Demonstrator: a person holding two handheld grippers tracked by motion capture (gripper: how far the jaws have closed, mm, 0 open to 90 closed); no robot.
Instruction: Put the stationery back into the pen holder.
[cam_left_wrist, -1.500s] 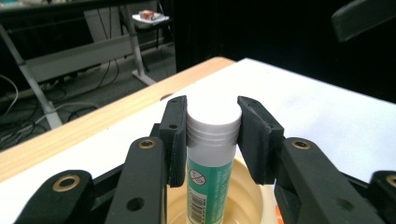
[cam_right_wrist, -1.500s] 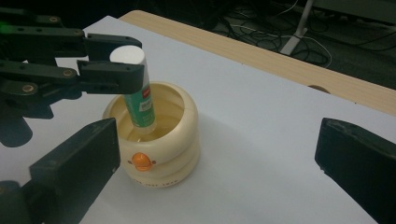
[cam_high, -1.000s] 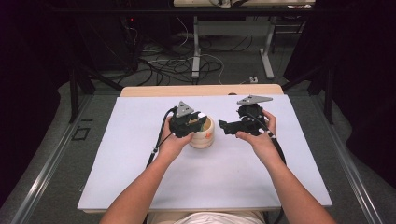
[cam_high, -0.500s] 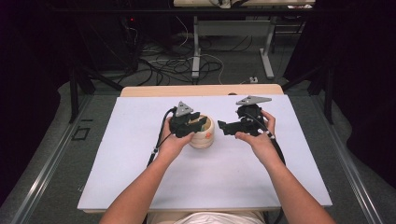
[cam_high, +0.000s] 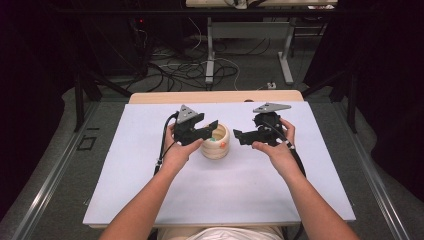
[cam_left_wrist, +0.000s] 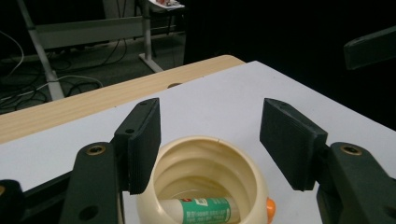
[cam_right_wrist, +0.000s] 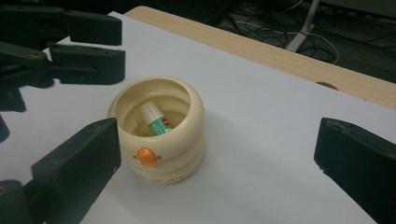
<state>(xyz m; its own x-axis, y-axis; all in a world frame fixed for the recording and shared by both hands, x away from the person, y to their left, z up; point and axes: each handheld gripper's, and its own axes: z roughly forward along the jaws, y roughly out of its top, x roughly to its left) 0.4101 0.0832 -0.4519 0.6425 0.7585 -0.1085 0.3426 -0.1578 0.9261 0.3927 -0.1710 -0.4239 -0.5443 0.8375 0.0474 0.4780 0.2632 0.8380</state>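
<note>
Since the earlier frames: my left gripper (cam_high: 212, 126) has lifted off the cream pot (cam_high: 216, 143) and its jaws have just been opening; the green-labelled tube (cam_left_wrist: 204, 210) I see lying inside the pot is no longer between them. My right gripper (cam_high: 239, 135) has kept its place.
Counter: white-topped counter (cam_high: 220, 195) with a bare wooden strip along its far edge; the pot stands upright around the middle of it, between my two hands.
Pot: round, ribbed, cream-coloured, mouth facing up, an orange button (cam_right_wrist: 146, 156) on the side turned toward my right gripper.
Tube, place: at the bottom of the pot, fully inside the rim.
Tube, axis: it leans on a slant rather than standing; in the right gripper view its white cap end (cam_right_wrist: 150, 110) sits higher, against the pot's far wall, with the long axis running from there down toward the button side.
Left jaws: partly open, hanging just above the pot's rim with one pad to either side of the mouth, holding nothing.
Right jaws: spread wide, empty, aimed at the pot from beside it, not touching it.
</note>
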